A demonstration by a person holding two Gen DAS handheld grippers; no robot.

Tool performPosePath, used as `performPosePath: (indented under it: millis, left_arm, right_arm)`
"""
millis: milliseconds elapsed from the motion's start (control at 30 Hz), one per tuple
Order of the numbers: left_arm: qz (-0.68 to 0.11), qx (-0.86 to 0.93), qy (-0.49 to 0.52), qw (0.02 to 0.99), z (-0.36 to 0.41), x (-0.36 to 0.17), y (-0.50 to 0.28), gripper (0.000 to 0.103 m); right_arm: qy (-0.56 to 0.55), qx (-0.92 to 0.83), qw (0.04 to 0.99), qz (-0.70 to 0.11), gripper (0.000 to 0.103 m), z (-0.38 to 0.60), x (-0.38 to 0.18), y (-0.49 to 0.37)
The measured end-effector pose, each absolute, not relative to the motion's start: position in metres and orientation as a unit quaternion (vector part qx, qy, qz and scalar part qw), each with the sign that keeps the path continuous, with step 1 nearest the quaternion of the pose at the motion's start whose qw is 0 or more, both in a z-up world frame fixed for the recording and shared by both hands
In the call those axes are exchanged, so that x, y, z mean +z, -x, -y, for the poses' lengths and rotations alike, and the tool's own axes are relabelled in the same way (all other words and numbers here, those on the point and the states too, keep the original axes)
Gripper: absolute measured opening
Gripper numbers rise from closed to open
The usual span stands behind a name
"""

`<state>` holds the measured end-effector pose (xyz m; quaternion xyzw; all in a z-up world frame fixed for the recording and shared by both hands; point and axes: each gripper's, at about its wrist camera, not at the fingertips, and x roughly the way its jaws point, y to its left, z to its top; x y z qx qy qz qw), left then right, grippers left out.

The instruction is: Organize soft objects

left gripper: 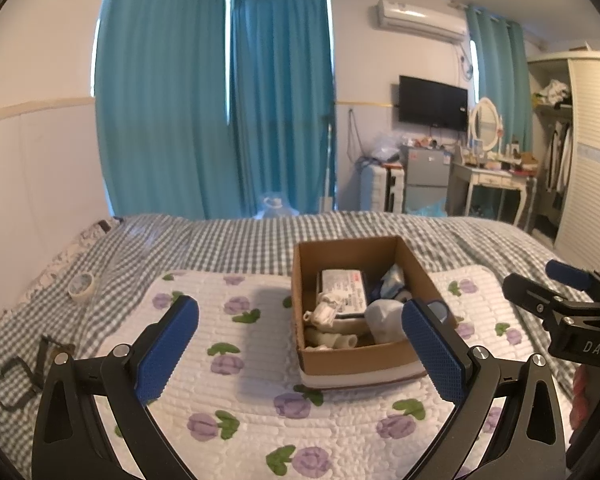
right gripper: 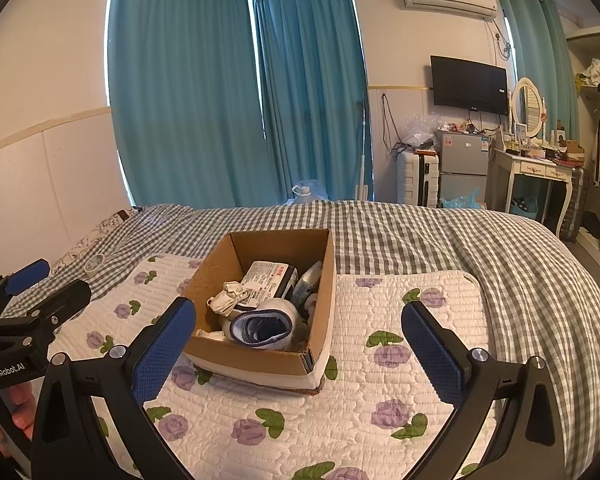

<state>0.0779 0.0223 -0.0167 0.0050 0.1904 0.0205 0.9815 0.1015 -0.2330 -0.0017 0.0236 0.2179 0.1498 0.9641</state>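
An open cardboard box sits on a white quilted pad with purple flowers on the bed; it also shows in the right wrist view. Inside lie rolled socks, cream fabric pieces, a flat white packet and blue cloth. My left gripper is open and empty, held just in front of the box. My right gripper is open and empty, also in front of the box, and shows at the right edge of the left wrist view.
A grey checked bedspread covers the bed. A tape roll and black clips lie at the left. Beyond the bed are teal curtains, a water jug, a suitcase, a small fridge, a dressing table and a wardrobe.
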Motion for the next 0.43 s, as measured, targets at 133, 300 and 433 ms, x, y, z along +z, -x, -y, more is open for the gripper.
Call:
performPosePath:
  millis: [133, 300, 433]
  left_arm:
    - [-0.193, 0.026, -0.003, 0.981, -0.0233, -0.0166, -0.0787, 0.103]
    - [-0.192, 0.031, -0.003, 0.981, -0.0238, -0.0175, -0.0773, 0.103]
    - [-0.196, 0.030, -0.003, 0.980, -0.0234, -0.0187, -0.0776, 0.103]
  right_arm:
    - [-0.023, 0.150, 0.964, -0.219, 0.103, 0.2322, -0.0027, -0.1017]
    - [-0.024, 0.148, 0.964, -0.221, 0.103, 0.2309, -0.0047, -0.1022]
    - [-0.024, 0.149, 0.964, -0.221, 0.103, 0.2302, -0.0046, -0.1028]
